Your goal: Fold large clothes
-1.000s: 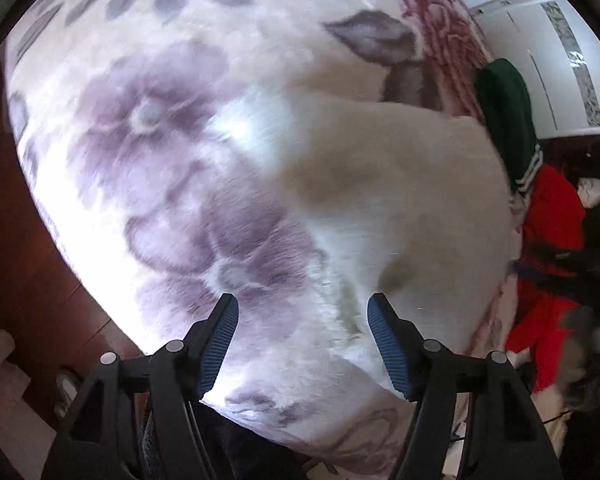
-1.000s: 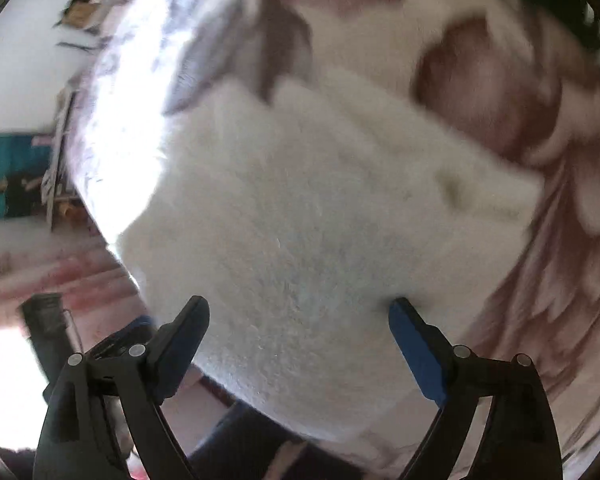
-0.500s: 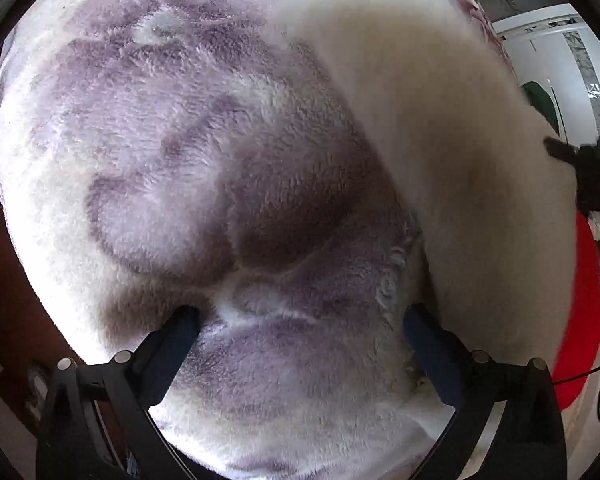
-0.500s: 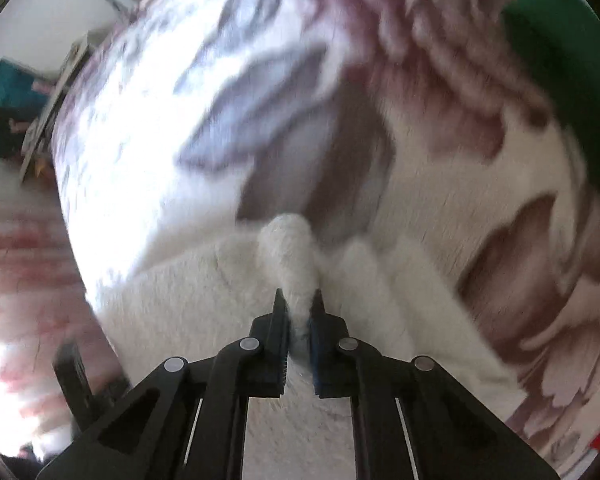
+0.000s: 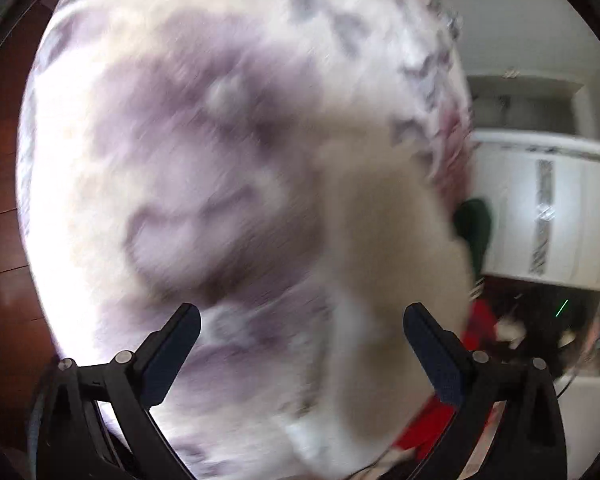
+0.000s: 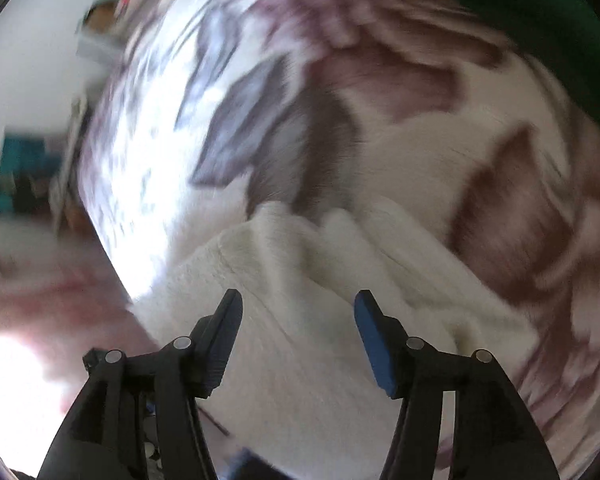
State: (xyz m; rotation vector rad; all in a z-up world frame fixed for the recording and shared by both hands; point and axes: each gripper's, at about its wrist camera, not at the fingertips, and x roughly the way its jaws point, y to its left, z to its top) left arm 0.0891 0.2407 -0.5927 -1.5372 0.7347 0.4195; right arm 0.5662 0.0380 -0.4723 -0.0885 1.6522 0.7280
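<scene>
Blue-padded and black-framed, our right gripper (image 6: pixel 298 312) is opening again: half a second ago its jaws were pinched shut on a raised ridge of the white fleece garment (image 6: pixel 300 320), and now nothing is between the pads, the fleece lying below them. We read that as a release, so the fold this hand carried is probably laid down. The fleece rests rumpled on the floral blanket (image 6: pixel 399 140), its bunched edge just beyond the fingertips. Our left gripper (image 5: pixel 300 344) has spread from partly open to fully wide and holds nothing; in its blurred view the garment (image 5: pixel 379 240) lies ahead and toward the right finger, the purple-flowered blanket (image 5: pixel 180 160) to the left.
</scene>
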